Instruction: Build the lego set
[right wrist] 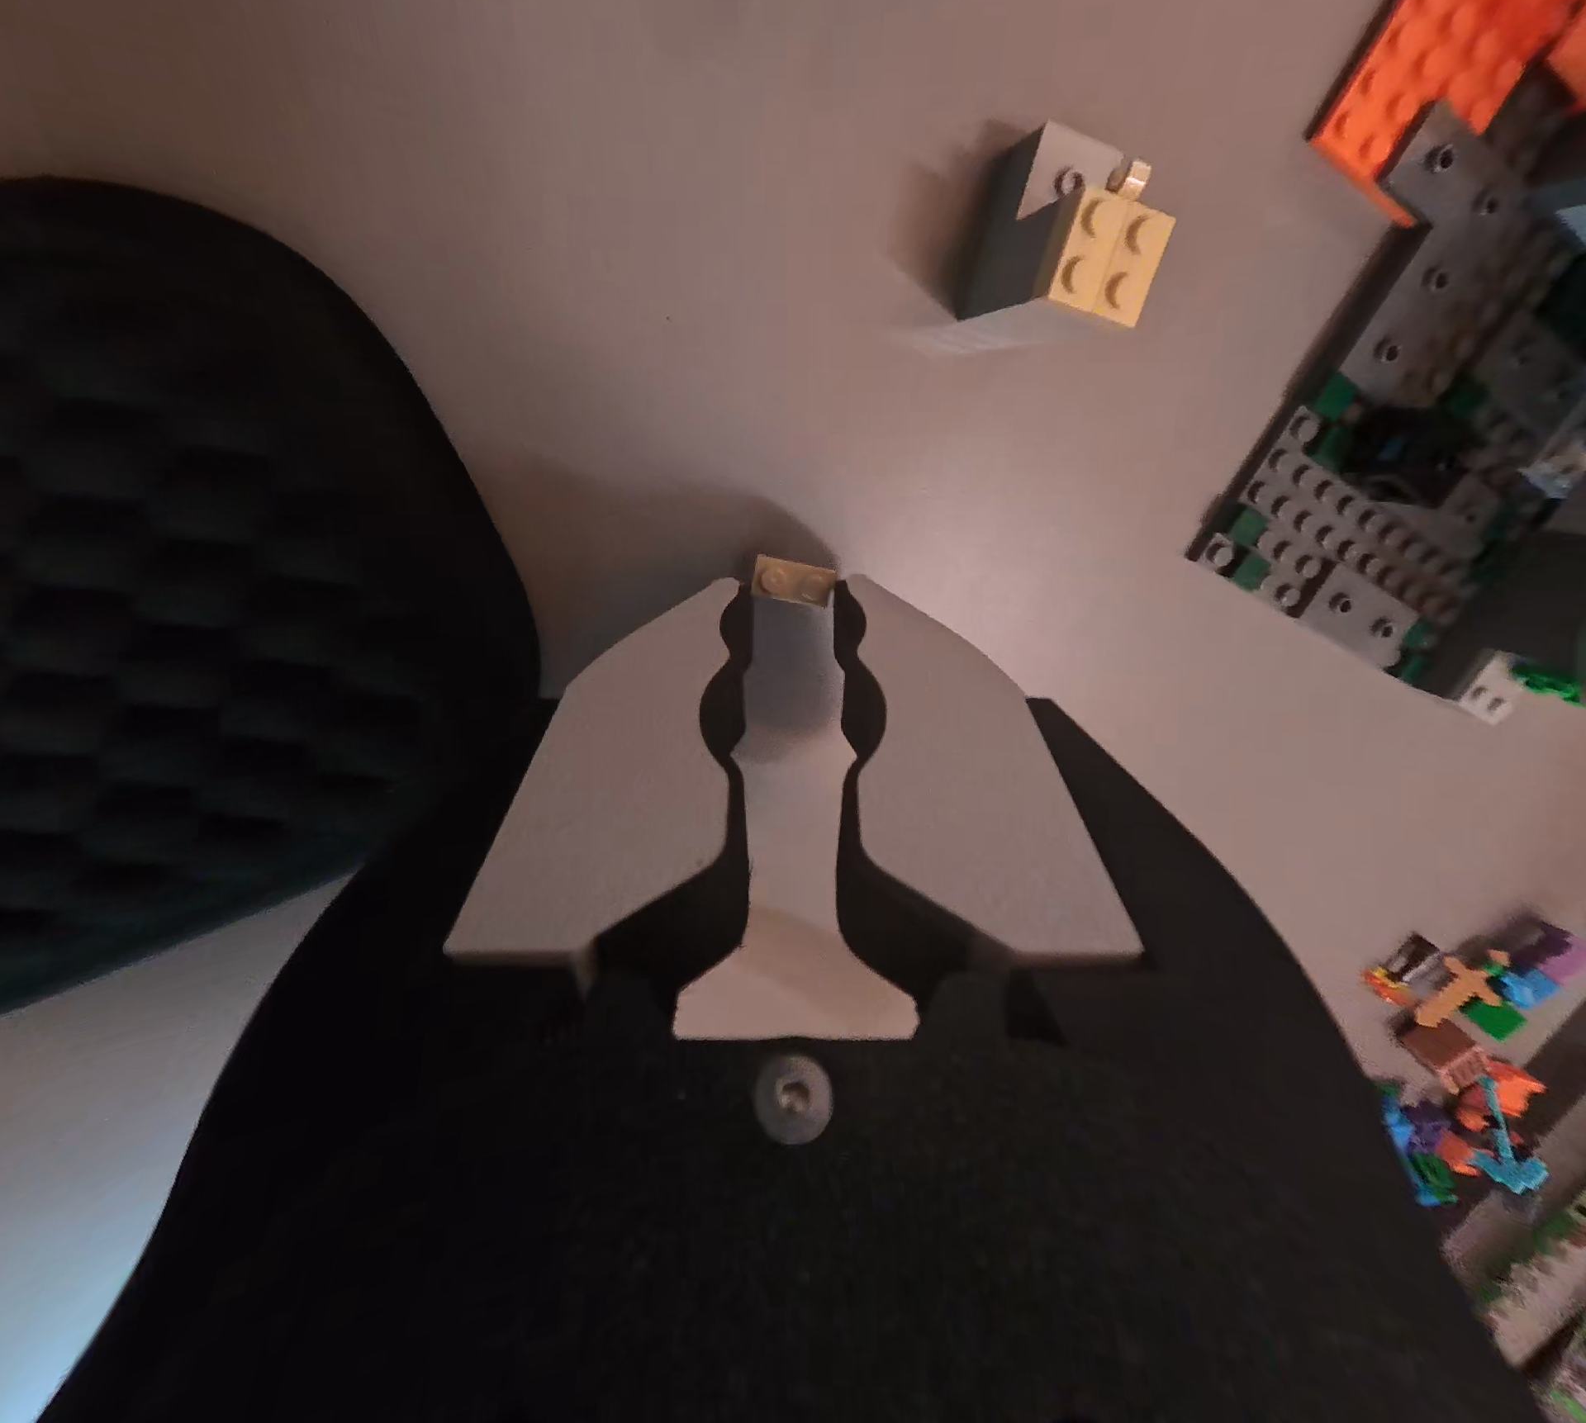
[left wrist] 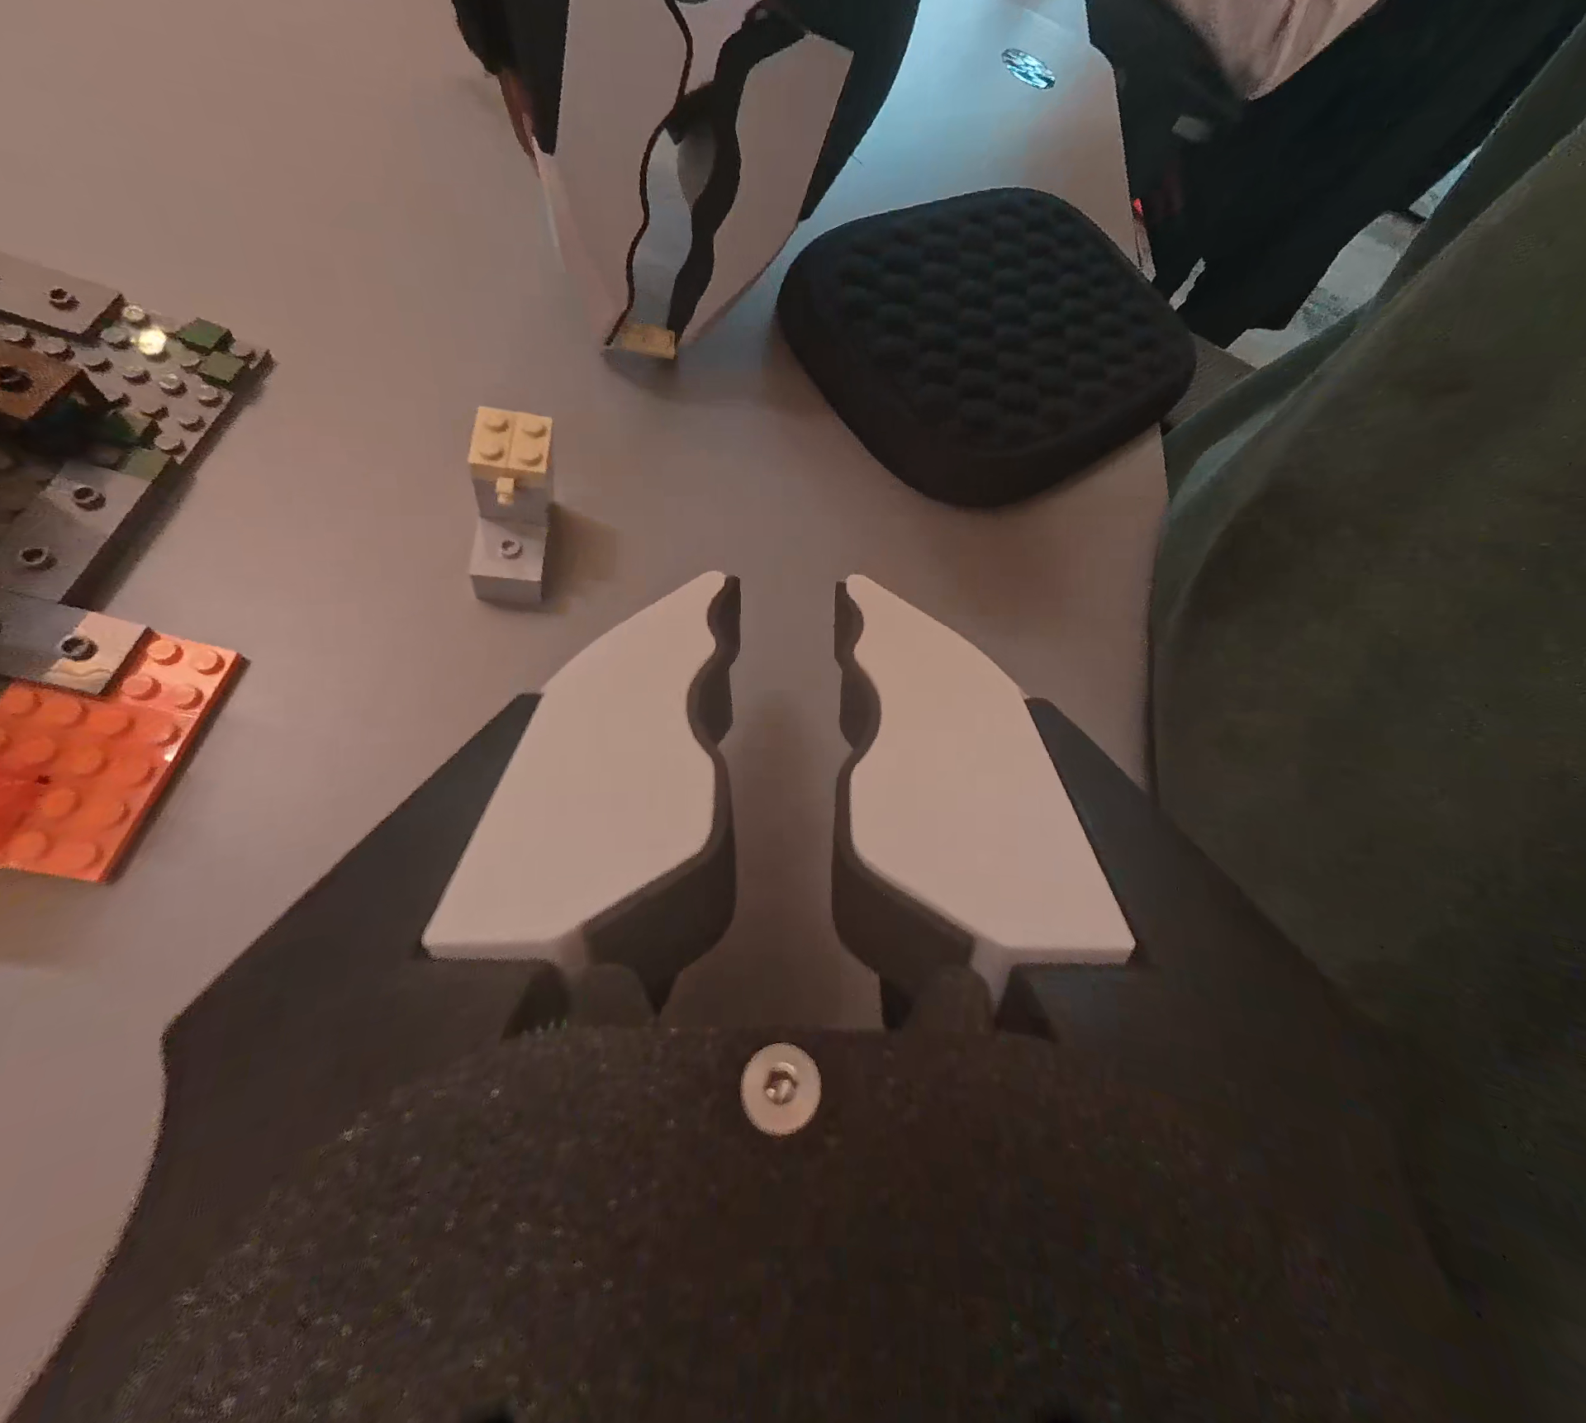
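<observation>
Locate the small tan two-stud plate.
The small tan two-stud plate sits pinched at the tips of the right tongs, low over the grey table, beside the black dimpled cushion.

Left hand-held gripper (left wrist: 788, 592) open over table (left wrist: 343, 95); grey-tan brick stack (left wrist: 510, 502) near.

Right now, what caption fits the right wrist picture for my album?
Right gripper pinches a small tan two-stud plate at its fingertips above the grey table, beside a black cushion.

Each camera sits behind its own fingers, looking steeply down at the table (left wrist: 343, 95) from close. The two face roughly opposite ways. Both share the brick stack (left wrist: 508, 502) (right wrist: 1073, 241), black pad (left wrist: 987, 343) (right wrist: 214, 567) and baseplate build (left wrist: 94, 455) (right wrist: 1416, 438).
</observation>
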`<control>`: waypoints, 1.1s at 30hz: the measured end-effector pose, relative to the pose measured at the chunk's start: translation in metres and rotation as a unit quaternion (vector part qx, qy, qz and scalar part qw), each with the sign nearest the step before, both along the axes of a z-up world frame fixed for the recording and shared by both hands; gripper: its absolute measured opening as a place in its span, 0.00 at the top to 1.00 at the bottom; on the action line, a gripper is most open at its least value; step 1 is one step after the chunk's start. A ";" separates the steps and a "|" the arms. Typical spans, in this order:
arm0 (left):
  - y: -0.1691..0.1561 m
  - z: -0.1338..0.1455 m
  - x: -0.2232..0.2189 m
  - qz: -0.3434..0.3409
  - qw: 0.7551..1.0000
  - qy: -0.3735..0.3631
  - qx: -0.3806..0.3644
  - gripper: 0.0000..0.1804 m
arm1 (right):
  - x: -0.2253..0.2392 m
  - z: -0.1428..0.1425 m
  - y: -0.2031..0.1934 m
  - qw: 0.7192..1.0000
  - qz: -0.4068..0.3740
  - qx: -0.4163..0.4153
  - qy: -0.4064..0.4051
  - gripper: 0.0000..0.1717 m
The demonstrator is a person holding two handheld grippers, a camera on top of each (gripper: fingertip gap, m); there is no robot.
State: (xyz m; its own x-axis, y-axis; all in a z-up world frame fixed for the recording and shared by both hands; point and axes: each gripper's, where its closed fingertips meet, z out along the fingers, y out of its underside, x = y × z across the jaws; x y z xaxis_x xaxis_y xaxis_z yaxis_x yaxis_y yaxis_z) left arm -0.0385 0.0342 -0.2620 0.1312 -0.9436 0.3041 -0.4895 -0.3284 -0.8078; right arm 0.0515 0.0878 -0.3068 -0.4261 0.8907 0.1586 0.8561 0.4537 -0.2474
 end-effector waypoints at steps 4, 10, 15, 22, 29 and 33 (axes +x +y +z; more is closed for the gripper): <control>0.002 -0.002 -0.001 0.004 1.000 0.001 0.000 0.89 | 0.000 0.000 0.001 1.000 -0.010 -0.014 -0.002 0.89; 0.004 0.000 -0.003 0.007 1.000 0.000 0.010 0.89 | -0.003 0.005 0.000 0.999 -0.030 -0.020 0.023 0.88; 0.006 0.001 -0.005 0.013 1.000 -0.001 0.014 0.89 | -0.015 0.013 -0.008 0.994 -0.076 -0.039 0.069 0.87; 0.003 0.002 -0.005 0.015 1.000 -0.007 0.020 0.90 | -0.011 0.001 -0.004 0.978 -0.179 -0.033 0.105 0.87; -0.004 0.004 0.008 -0.007 0.996 -0.001 0.084 0.88 | -0.023 0.009 -0.020 0.952 -0.225 -0.138 0.157 0.91; -0.007 0.015 0.016 -0.006 0.989 -0.028 0.146 0.87 | -0.051 0.049 -0.048 0.870 -0.267 -0.342 0.235 0.91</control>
